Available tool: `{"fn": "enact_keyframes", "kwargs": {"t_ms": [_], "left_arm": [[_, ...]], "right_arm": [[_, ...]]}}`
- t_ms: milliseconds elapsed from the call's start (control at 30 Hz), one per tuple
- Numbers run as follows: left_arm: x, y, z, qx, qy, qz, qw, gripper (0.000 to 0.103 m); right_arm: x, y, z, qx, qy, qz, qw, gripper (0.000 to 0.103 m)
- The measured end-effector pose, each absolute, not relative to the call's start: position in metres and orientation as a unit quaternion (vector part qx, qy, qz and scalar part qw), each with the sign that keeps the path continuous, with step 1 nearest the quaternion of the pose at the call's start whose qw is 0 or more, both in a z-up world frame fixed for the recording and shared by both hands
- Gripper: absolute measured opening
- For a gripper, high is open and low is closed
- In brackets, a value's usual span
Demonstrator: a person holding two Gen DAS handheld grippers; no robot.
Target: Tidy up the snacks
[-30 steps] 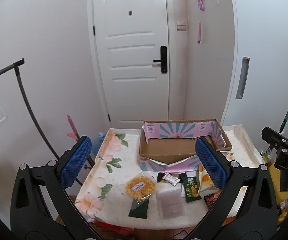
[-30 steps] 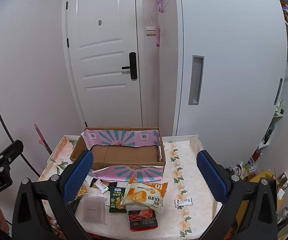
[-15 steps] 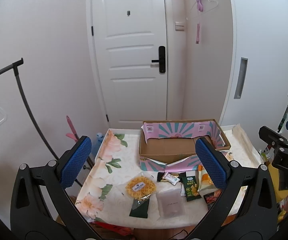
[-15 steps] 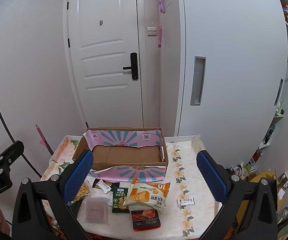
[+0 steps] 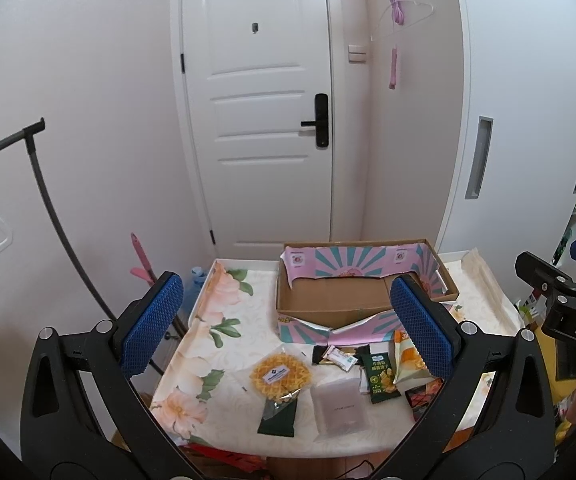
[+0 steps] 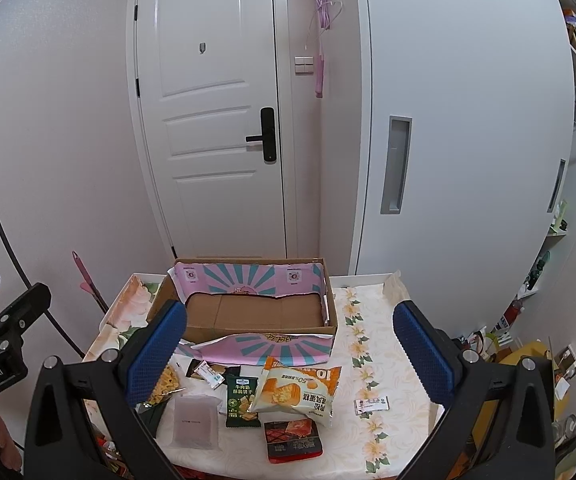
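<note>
- Our left tongs (image 5: 285,326) are spread wide, blue pads far apart, nothing between them, touching nothing.
- Our right tongs (image 6: 290,344) are the same: fully spread, empty, clear of everything.
- Both sit above and short of the tabletop (image 6: 372,436); the snacks lie below and ahead of the pads.
- Cardboard box (image 6: 255,312) sits at the far middle of the tabletop, open, bare brown floor, pink and teal sunburst lining, near flap folded out and torn.
- Snacks lie in a loose cluster just in front of the box, none inside it.
- Yellow round snack pack (image 5: 280,373) is leftmost, white label on top, overlapping a dark green pouch (image 5: 277,416) nearer us.
- Frosted translucent packet (image 6: 193,420) lies flat beside those.
- Green cracker sachet (image 6: 241,399) is next to it, upright print, its right edge tucked under the orange and white cake bag (image 6: 298,390).
- Cake bag is the largest item, puffy, printed upside down from our side.
- Red and black packet (image 6: 292,438) sits at the near edge, partly under the cake bag.
- Small white wrapped bar (image 6: 209,374) and a black wrapper lie just below the box flap.
- Small white sachet (image 6: 371,403) lies alone to the right, well apart from the cluster.
- In the left view, the left tongs' right pad hides part of the cake bag.
</note>
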State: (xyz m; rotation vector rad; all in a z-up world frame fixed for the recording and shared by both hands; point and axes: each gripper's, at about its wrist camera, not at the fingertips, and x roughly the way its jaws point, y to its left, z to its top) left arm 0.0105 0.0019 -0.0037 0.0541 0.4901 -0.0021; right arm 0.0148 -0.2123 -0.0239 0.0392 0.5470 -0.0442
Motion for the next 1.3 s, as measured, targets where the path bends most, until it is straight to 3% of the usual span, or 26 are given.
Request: {"fn": "enact_keyframes", "kwargs": {"t_ms": [933, 1300], "left_arm": [[0.005, 0.003, -0.002, 0.010, 0.244, 0.012, 0.970, 0.103], [0.008, 0.027, -0.038, -0.010, 0.308, 0.062, 0.949, 0.103]], "right_arm": [[0.012, -0.207, -0.022, 0.021, 0.271, -0.018, 0.962, 0.103], [0.024, -0.220, -0.046, 0.026, 0.313, 0.019, 0.949, 0.103]]}}
